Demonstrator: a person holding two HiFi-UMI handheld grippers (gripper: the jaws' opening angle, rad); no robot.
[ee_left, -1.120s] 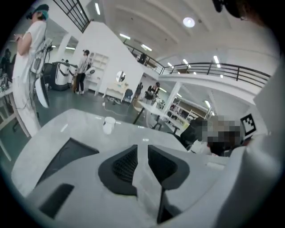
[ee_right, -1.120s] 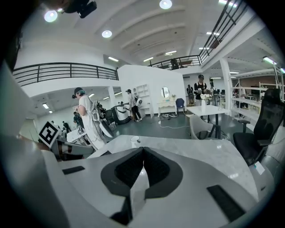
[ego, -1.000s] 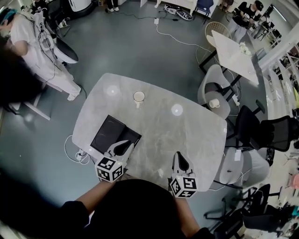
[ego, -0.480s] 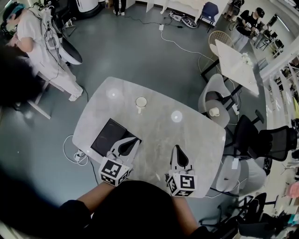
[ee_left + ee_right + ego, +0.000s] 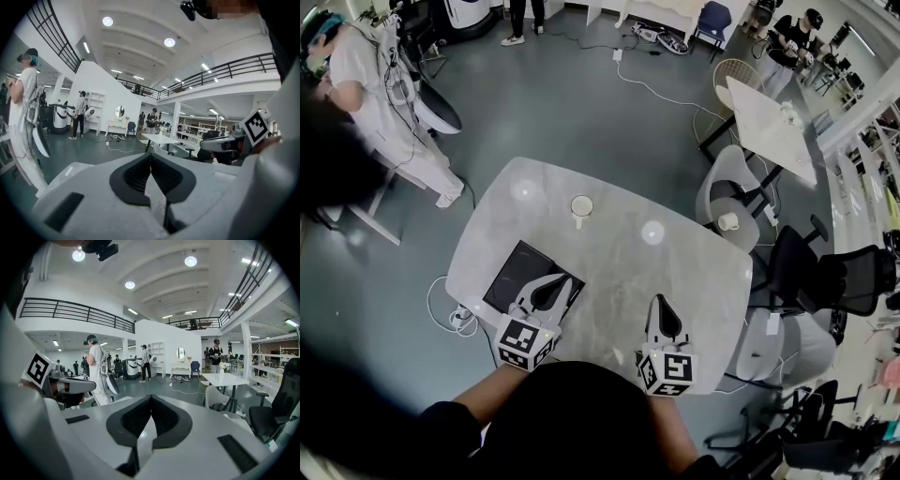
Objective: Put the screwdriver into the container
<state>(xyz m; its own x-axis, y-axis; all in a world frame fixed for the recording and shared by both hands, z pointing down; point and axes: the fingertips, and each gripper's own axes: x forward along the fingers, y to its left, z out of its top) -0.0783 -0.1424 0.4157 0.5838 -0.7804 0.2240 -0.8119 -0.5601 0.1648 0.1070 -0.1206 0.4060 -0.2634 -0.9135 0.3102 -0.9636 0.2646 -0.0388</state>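
Note:
A flat black container (image 5: 519,272) lies on the near left part of the grey marble table (image 5: 675,262). My left gripper (image 5: 562,282) hovers over the container's near right corner; its jaws (image 5: 150,157) meet tip to tip with nothing between them. My right gripper (image 5: 660,304) is over the table's near edge, to the right of the container. It is shut too, with its black pads (image 5: 164,416) together and nothing held. No screwdriver shows in any view.
A white cup (image 5: 580,206) stands on the far side of the table. Office chairs (image 5: 731,202) crowd the right side, and white cables (image 5: 455,314) lie on the floor at the left corner. A person (image 5: 380,89) stands at the far left.
My left gripper has edged a little forward over the container's corner. The right gripper has hardly moved.

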